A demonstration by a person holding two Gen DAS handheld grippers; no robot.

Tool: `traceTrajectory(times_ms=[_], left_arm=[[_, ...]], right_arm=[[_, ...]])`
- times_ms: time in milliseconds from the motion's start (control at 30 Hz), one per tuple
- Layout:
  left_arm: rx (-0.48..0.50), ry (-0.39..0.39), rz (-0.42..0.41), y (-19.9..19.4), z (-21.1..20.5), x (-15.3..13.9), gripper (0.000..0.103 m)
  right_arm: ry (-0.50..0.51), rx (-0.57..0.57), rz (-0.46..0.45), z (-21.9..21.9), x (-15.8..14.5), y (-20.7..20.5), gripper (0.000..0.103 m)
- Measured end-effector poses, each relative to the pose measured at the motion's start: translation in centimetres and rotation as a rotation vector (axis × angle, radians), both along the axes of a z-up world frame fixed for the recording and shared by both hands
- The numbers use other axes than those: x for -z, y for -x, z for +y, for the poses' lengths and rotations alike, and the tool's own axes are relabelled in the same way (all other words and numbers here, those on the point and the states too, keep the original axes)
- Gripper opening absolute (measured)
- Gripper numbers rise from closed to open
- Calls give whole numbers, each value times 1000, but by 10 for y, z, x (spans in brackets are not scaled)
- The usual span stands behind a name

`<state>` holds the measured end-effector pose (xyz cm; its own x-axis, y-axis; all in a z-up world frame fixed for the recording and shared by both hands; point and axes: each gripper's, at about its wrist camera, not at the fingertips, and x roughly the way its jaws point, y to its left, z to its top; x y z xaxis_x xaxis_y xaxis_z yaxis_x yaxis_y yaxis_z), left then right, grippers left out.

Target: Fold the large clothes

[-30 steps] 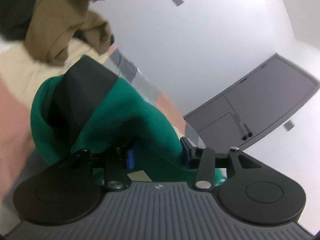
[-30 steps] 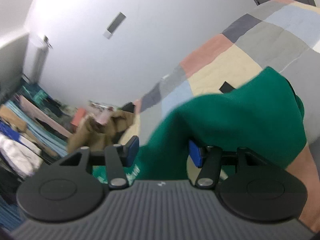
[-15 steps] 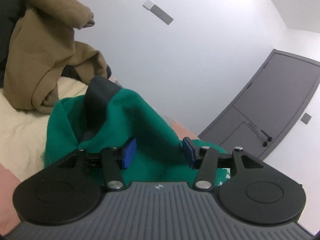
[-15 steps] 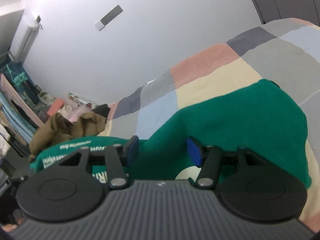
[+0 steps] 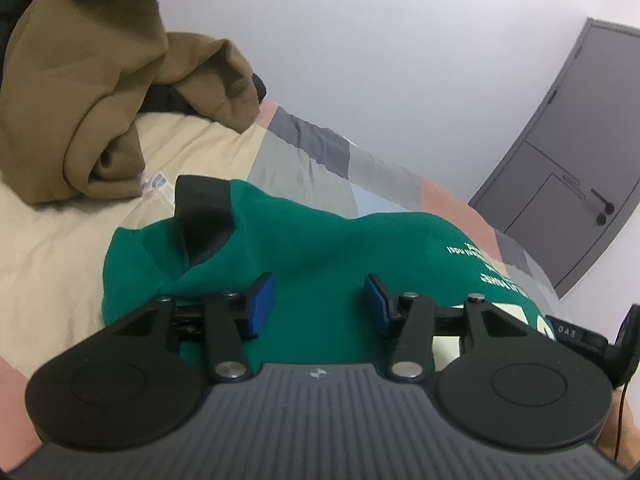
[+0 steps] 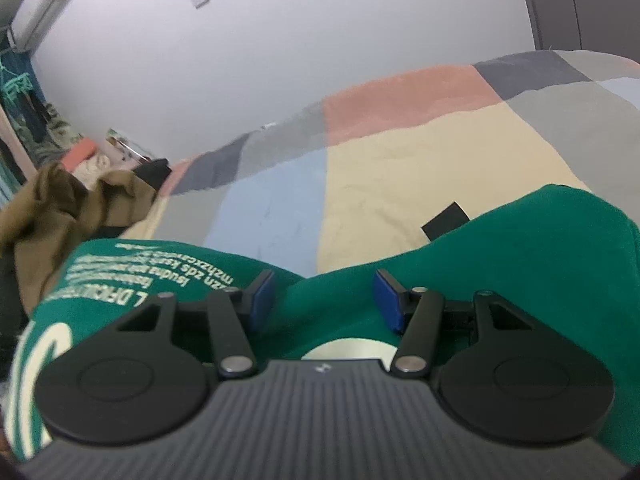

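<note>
Currently the green sweatshirt (image 5: 320,240) lies bunched on the quilt (image 6: 400,160); left gripper (image 5: 318,306) and right gripper (image 6: 324,300) each stand spread over the cloth, pinching nothing, probably set for the next fold.

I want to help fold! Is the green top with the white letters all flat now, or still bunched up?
Still bunched up. The green top with white letters humps over the patchwork quilt, its black cuff sticking up.
</note>
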<state>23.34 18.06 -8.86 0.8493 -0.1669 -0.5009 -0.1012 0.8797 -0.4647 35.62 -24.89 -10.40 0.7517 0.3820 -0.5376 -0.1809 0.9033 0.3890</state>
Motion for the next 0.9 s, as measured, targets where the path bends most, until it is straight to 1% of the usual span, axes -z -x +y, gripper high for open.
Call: traceTrajectory(times_ms=[67, 200, 233, 333, 400, 433, 467, 533, 600, 633, 700, 733, 800, 900], left_arm=[[0, 6, -9, 6, 0, -5, 58], [-15, 69, -35, 32, 2, -23, 72], [-18, 79, -43, 41, 2, -28, 73], [-27, 97, -57, 74, 1, -42, 76], [-36, 145, -53, 98, 1, -45, 80], [-40, 179, -40, 110, 2, -44, 80], [-48, 210, -20, 120, 2, -43, 80], [-65, 259, 14, 133, 3, -37, 80], [-76, 304, 58, 138, 5, -29, 80], [-83, 330, 81, 140, 6, -23, 80], [-100, 417, 120, 139, 10, -9, 80], [-102, 472, 134, 137, 14, -1, 80], [-117, 567, 150, 133, 20, 15, 80], [-145, 648, 141, 122, 29, 29, 78]], right_arm=[[-4, 4, 2, -1, -2, 1, 56], [-41, 8, 11, -13, -19, 18, 56], [-51, 13, 16, -15, -23, 23, 56], [-81, 19, 36, -24, -41, 50, 56], [-122, 19, 63, -32, -50, 75, 56], [-150, 22, 78, -36, -52, 85, 56], [-190, 28, 96, -40, -54, 96, 57], [-272, 47, 143, -48, -53, 117, 63], [-327, 64, 201, -53, -47, 134, 65], [-344, 69, 229, -55, -42, 140, 69], [-380, 78, 278, -61, -31, 151, 70], [-394, 91, 302, -64, -26, 153, 72], [-449, 148, 377, -72, -9, 151, 72], [-529, 210, 445, -82, 10, 138, 72]])
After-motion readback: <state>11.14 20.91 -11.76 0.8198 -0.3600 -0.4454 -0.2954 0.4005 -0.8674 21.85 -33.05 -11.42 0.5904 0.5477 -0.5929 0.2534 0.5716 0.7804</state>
